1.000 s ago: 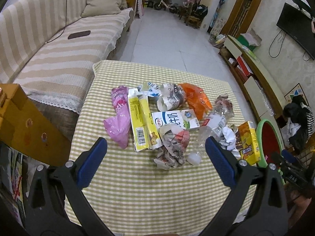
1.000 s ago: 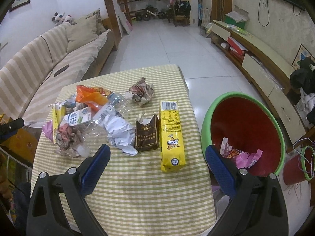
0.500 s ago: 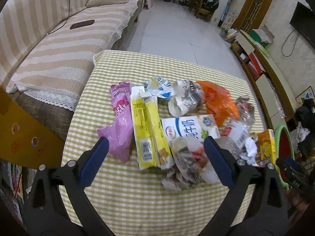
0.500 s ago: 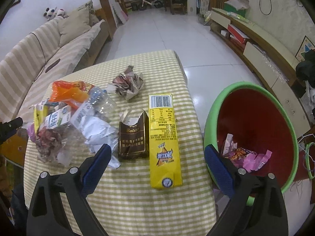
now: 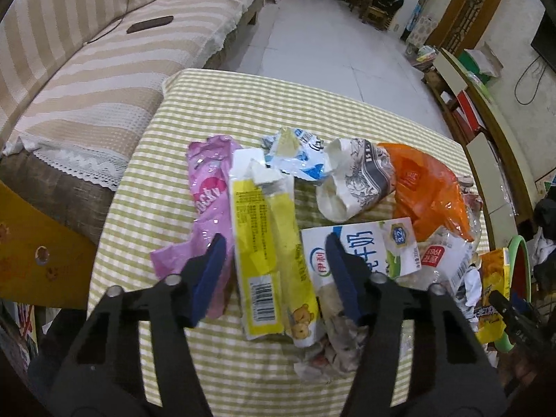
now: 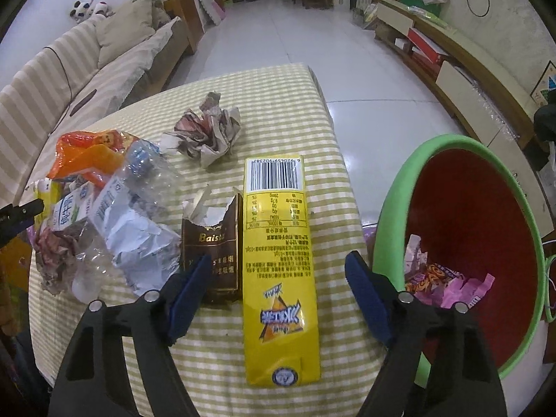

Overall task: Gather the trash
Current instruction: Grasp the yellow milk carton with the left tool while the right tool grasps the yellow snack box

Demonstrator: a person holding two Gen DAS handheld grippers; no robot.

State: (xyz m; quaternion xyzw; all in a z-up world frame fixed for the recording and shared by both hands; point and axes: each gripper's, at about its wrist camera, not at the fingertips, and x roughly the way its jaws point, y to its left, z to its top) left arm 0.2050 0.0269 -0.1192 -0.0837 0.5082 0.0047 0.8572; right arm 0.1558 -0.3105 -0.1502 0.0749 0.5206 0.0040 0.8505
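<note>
Right claw (image 6: 278, 271) straddles yellow carton (image 6: 278, 264) near table edge (image 6: 351, 208).

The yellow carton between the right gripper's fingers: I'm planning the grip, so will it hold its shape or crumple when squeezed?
The yellow carton lies flat and looks emptied, so it is probably light. Its panels look smooth, so it may buckle and slip.

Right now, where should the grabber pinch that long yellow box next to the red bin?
Probably across its narrow width near the middle, coming down from above. The yellow box lies flat and long on the table, so its two long edges face the right gripper, whose jaws have just been closing and already straddle it without touching.
</note>
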